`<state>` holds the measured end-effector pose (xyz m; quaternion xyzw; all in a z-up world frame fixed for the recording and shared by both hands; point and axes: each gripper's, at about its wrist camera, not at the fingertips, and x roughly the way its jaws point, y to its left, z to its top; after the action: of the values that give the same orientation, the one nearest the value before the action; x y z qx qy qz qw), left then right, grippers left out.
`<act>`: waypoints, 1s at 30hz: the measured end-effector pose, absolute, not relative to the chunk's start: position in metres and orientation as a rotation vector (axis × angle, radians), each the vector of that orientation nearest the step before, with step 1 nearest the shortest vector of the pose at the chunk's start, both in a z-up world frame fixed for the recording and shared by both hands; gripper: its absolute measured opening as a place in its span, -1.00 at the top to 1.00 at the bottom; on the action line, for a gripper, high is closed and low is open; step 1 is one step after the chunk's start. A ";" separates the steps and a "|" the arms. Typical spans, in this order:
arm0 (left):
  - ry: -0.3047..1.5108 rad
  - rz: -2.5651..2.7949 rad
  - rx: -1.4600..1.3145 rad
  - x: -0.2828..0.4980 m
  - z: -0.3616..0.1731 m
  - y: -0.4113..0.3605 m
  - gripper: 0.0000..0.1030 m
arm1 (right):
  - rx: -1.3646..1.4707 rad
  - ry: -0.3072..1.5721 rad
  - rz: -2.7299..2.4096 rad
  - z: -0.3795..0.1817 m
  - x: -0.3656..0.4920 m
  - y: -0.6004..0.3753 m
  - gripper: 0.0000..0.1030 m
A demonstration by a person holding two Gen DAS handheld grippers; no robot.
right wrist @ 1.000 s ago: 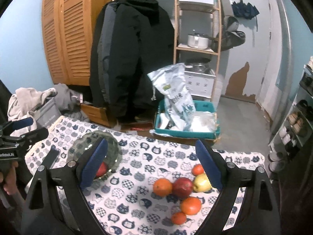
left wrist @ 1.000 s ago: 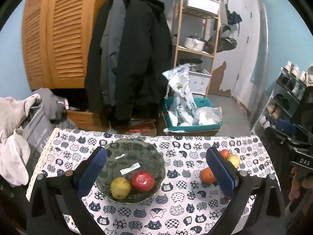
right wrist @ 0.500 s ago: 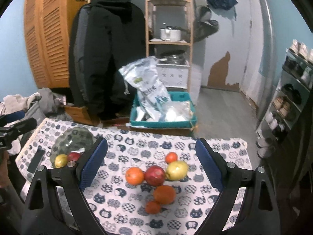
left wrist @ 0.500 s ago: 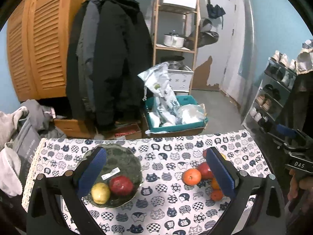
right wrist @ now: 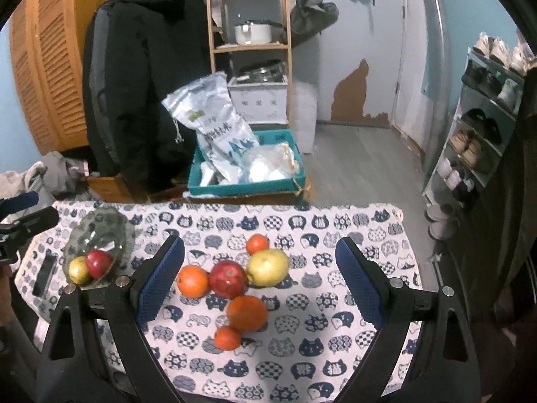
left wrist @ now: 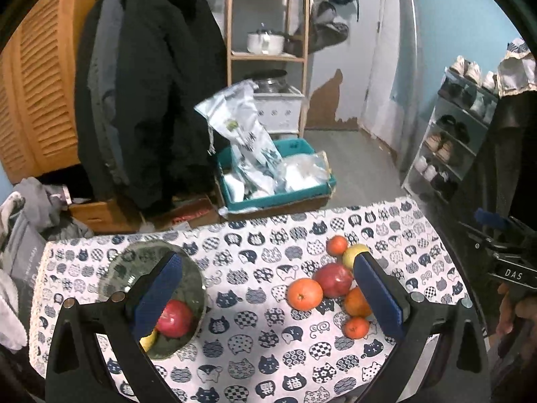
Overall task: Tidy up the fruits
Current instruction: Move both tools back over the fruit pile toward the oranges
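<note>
A glass bowl [left wrist: 134, 255] [right wrist: 100, 225] on the left of the cat-print tablecloth [left wrist: 255, 352] holds a red apple [left wrist: 174, 317] [right wrist: 99, 263] and a yellow fruit [right wrist: 78, 269]. To its right lies a loose cluster: an orange [right wrist: 192, 281], a red apple [right wrist: 228, 278], a yellow-green pear [right wrist: 267, 266], a big orange [right wrist: 246, 313] and two small mandarins. My right gripper [right wrist: 260, 282] hovers open above this cluster, touching nothing. My left gripper [left wrist: 268, 292] is open too, its left finger over the bowl, its right finger over the cluster [left wrist: 332, 278].
A dark phone [right wrist: 45, 270] lies by the bowl near the table's left edge. Beyond the far edge stand a teal crate of bags [right wrist: 248, 174], hanging coats [right wrist: 144, 84] and a wooden shelf. A shoe rack [right wrist: 480, 127] lines the right wall.
Both grippers have swung to the right and slightly down. The fruit cluster has come to the middle of the right wrist view; the bowl has slid left in both views.
</note>
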<state>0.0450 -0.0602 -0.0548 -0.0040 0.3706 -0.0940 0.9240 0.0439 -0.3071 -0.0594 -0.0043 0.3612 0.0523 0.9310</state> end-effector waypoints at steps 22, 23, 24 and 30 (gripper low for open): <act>1.063 -0.190 0.019 0.096 -0.185 -0.085 -0.98 | -0.065 1.102 0.129 -0.192 0.087 -0.278 -0.76; 1.069 -0.190 0.020 0.097 -0.188 -0.086 -0.98 | -0.060 1.115 0.129 -0.198 0.089 -0.277 -0.76; 1.079 -0.191 0.021 0.099 -0.193 -0.086 -0.98 | -0.051 1.137 0.132 -0.206 0.092 -0.277 -0.76; 1.117 -0.195 0.047 0.105 -0.217 -0.089 -0.98 | -0.032 1.229 0.122 -0.245 0.105 -0.278 -0.76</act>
<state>0.1050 -0.0892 -0.2175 0.0221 0.5291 -0.0924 0.8432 0.1051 -0.2783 -0.2447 -0.0150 0.5764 0.0572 0.8151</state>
